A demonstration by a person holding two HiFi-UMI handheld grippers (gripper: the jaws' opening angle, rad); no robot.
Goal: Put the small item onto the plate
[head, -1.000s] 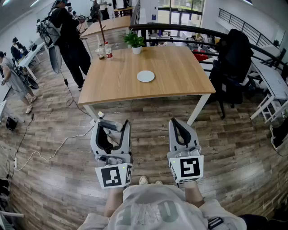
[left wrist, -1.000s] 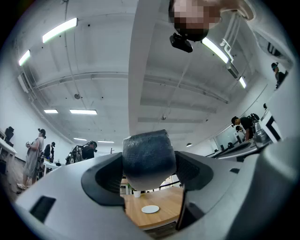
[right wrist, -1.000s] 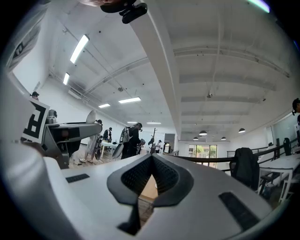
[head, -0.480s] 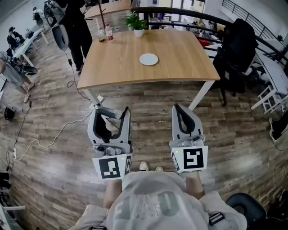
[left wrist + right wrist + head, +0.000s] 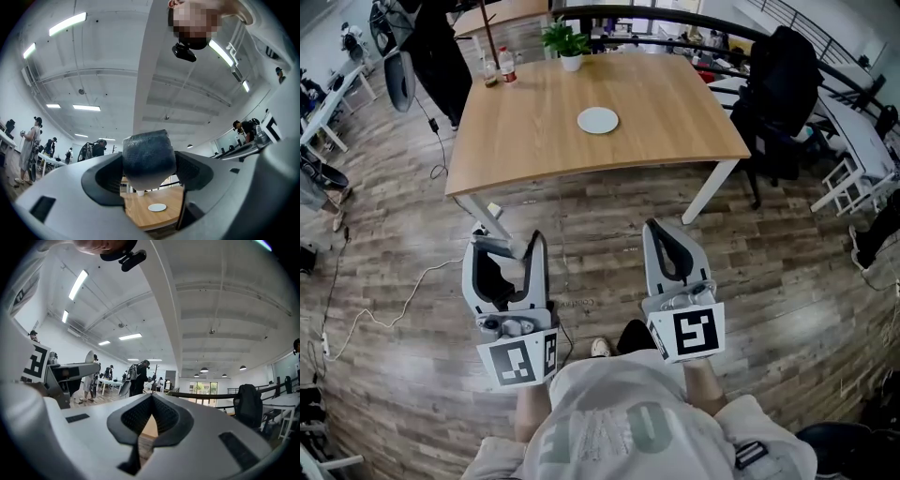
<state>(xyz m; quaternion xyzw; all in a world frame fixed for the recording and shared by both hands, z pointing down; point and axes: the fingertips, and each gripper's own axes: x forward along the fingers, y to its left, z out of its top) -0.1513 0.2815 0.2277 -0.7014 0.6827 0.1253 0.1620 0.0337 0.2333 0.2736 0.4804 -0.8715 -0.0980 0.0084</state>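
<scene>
Dark grey and rough like felt, with a paler underside, the one small item [image 5: 149, 158] is a stubby roll. It sits pinched between the two jaws of the left tongs [image 5: 506, 251], wedged across the gap and filling it from side to side. In the left gripper view the plate shows below it, far off.

Two tongs are in sight, both held over the plank floor [image 5: 769, 281] on the near side of the table [image 5: 675, 122], well apart from it. The right tongs [image 5: 667, 236] are pressed together with nothing between them; only the diamond-shaped hollow in their pads stays open.

One wooden table on white legs carries the things. On it lie one round white plate [image 5: 597, 119], bare, near the middle; one green plant [image 5: 566, 42] in a white pot at the far edge; and two bottles [image 5: 499, 68] side by side at the far left corner. The item is well apart from the plate.

One black chair [image 5: 778, 94], draped in dark cloth, stands at the table's right end. One white cable [image 5: 403, 305] trails across the floor at left.
</scene>
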